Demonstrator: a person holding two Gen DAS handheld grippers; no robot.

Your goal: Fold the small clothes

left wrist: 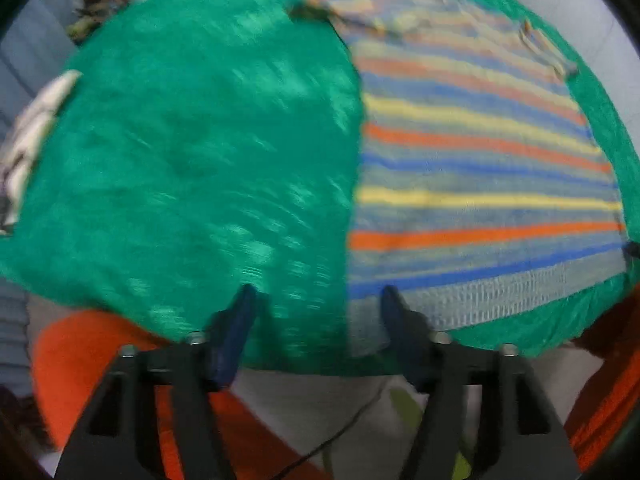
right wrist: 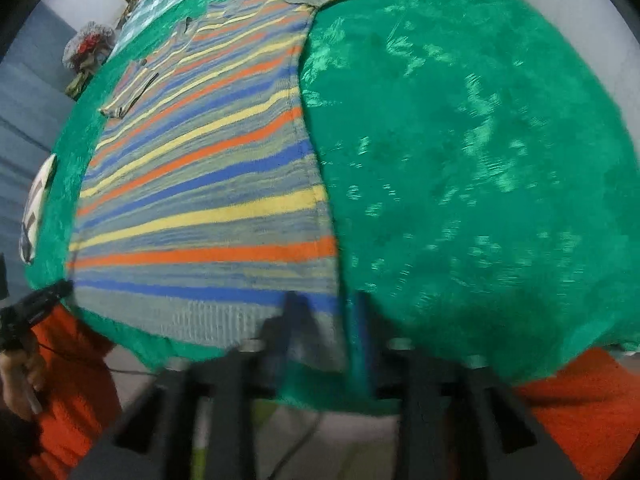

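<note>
Striped sweater (left wrist: 480, 168) on green cloth (left wrist: 192, 152)

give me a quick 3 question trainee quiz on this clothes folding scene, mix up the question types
1. True or false: the striped shirt lies spread flat on the green cloth.
2. Multiple choice: which part of the shirt is nearest the right gripper? A) the collar B) a sleeve C) the ribbed bottom hem at a corner
3. Short answer: is the left gripper clamped on anything?

Key
1. True.
2. C. Its fingers straddle the shirt's side edge at the hem.
3. No. Its jaws stand open over the cloth and the hem corner, with nothing pinched between them.
</note>
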